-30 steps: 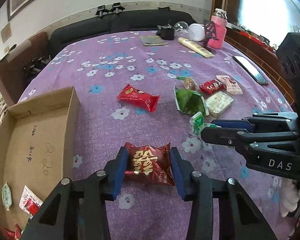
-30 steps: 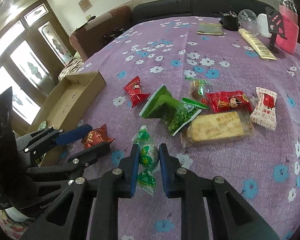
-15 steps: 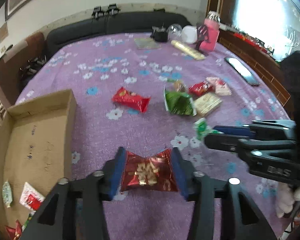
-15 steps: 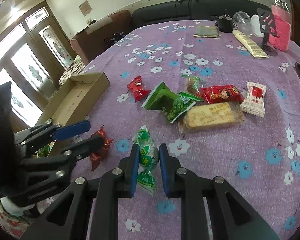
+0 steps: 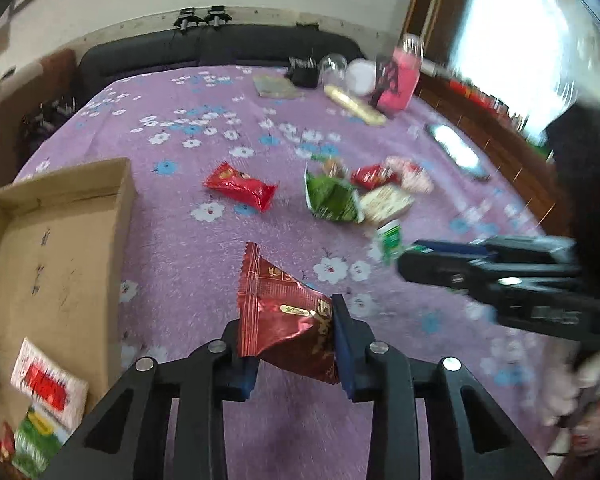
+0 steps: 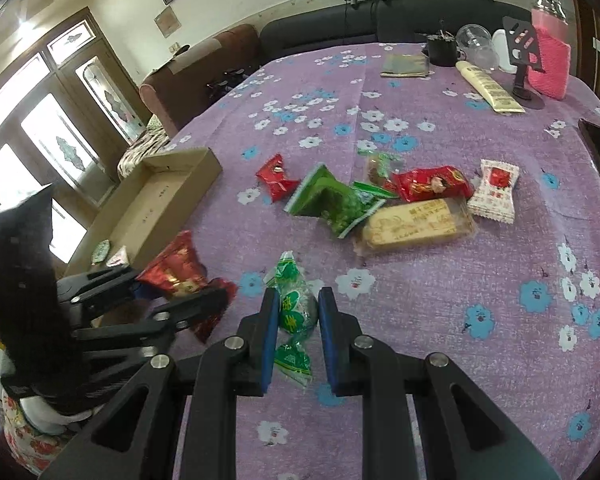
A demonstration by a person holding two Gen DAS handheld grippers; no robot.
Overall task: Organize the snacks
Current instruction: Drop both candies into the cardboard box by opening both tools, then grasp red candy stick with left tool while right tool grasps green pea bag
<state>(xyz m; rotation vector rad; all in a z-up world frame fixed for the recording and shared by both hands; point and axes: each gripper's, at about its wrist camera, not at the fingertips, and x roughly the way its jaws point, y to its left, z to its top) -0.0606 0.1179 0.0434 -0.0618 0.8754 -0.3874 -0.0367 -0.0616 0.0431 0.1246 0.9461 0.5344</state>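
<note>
The left gripper [image 5: 292, 344] is seen nearest, its jaws closing on a dark red foil packet [image 5: 286, 320], which is pinched between the blue pads and tilted, raised off the purple flowered tablecloth [image 5: 188, 240]. The right gripper [image 6: 299, 332] is clamped narrowly on a green wrapped sweet [image 6: 294, 308], whose twisted ends project above and below the pads. To the left, a cardboard box [image 5: 60, 248] is shown with a few packets lying in its near end. Farther off, at mid-table, a red snack packet [image 5: 240, 186] lies alone, and to its right a green packet [image 6: 332, 204], a biscuit pack [image 6: 416, 224] and a white-and-red sweet [image 6: 494, 192] are clustered.
</note>
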